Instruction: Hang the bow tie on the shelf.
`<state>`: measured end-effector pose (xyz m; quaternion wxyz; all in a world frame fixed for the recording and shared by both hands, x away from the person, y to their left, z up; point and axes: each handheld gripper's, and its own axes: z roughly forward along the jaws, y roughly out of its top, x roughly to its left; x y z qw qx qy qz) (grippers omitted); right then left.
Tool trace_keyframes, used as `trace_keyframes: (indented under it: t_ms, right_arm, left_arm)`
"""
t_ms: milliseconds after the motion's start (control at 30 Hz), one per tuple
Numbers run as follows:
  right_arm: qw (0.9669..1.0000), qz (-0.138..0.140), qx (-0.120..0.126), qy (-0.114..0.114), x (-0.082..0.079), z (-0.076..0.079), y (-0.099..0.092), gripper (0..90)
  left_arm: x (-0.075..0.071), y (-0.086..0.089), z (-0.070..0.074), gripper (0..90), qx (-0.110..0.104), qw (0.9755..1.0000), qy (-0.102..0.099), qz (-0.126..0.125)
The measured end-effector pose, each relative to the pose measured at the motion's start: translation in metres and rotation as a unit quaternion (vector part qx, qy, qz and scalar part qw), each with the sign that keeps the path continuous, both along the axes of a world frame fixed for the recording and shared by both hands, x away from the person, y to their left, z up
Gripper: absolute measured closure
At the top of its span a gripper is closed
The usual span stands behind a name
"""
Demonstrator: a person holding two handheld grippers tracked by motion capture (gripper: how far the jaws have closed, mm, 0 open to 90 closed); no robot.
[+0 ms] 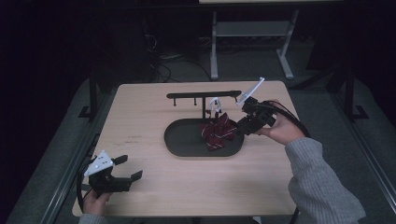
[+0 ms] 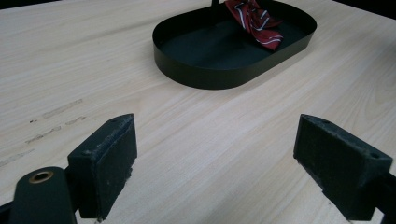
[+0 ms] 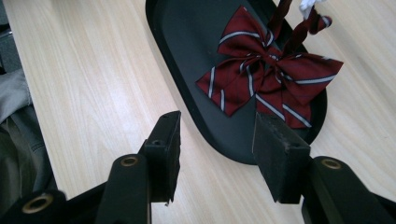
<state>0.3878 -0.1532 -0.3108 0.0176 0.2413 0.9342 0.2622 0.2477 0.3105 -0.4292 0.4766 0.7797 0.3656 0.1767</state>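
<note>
In the high view a light wooden table (image 1: 154, 186) fills the middle of the frame, and at its centre sits a black oval tray (image 1: 184, 140) with a dark red striped bow tie (image 1: 217, 130) lying in its right half. Behind the tray stands a black hanger rail (image 1: 203, 95) on a thin post, with something small and white hanging from it just above the bow. The right gripper (image 1: 243, 126) comes in from the right of the frame, held in a hand (image 1: 282, 130) with a grey sleeve (image 1: 317, 182); its jaws sit at the tray's right end just beside the bow tie, and whether they touch it cannot be told from here. The left gripper (image 1: 127, 169) rests at the lower left of the frame near the table's front edge, well apart from the tray, jaws spread. In the left gripper view the two black jaws stand wide apart at the bottom corners with bare wood between them — the tray (image 2: 205, 70) lies in the upper middle, the bow tie (image 2: 257, 21) at its far upper right. In the right gripper view the jaws are parted with nothing between them, the right one over the tray's near rim (image 3: 224, 144), and the bow tie (image 3: 271, 74) lies spread in the tray just beyond — its twisted strap rising toward the upper right.
</note>
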Motion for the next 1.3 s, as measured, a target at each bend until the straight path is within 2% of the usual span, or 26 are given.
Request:
trace_keyframes:
  t_ms: [267, 1300]
  right_arm:
    - [1.0000, -0.005, 0.007, -0.001, -0.007, -0.009, -0.008, 50.3]
    - [0.9994, -0.024, 0.018, 0.018, -0.038, -0.046, -0.033, 49.6]
  left_arm:
    - [0.000, 0.000, 0.000, 13.1, 0.001, 1.0000, 0.000, 0.000]
    - [0.000, -0.001, -0.001, 13.1, 0.002, 1.0000, 0.000, -0.001]
